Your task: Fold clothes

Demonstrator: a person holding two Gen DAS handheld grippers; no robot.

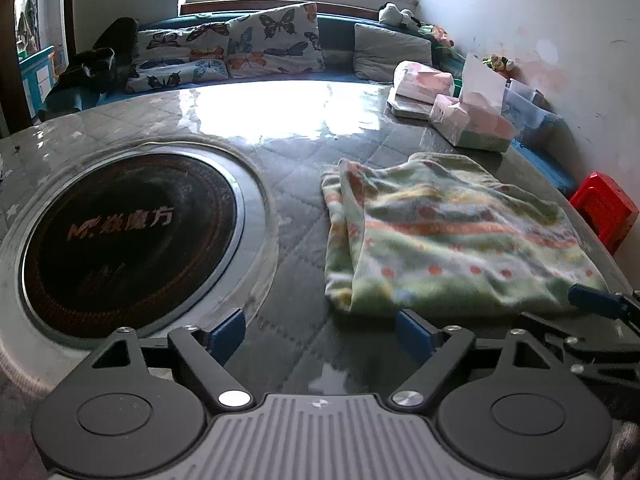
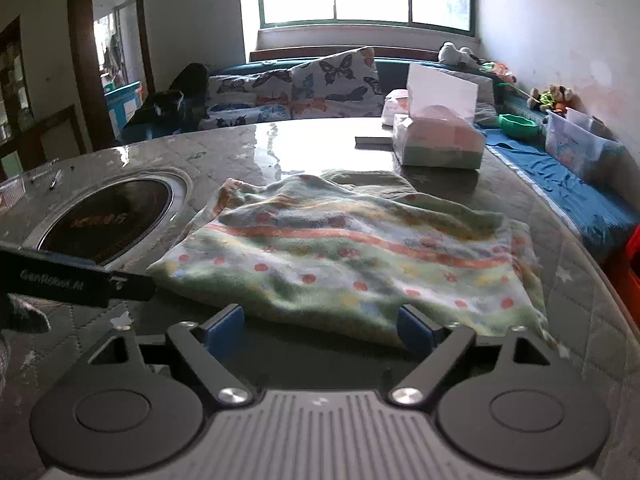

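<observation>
A folded green garment [image 2: 352, 256] with orange stripes and dots lies on the glossy desk [image 2: 280, 152], right of the round inset burner [image 1: 128, 240]. The left gripper [image 1: 320, 330] and the right gripper [image 2: 320, 326] hover at its near edge, jaws released, holding nothing. A tissue box [image 2: 438, 142] stands behind the garment.

The left gripper [image 1: 320, 330] is held low and level, its blue-tipped fingers [image 1: 228, 330] spread wide with nothing between them. Alongside, the right gripper [image 2: 320, 330] is likewise parted and empty, pointing forward.
</observation>
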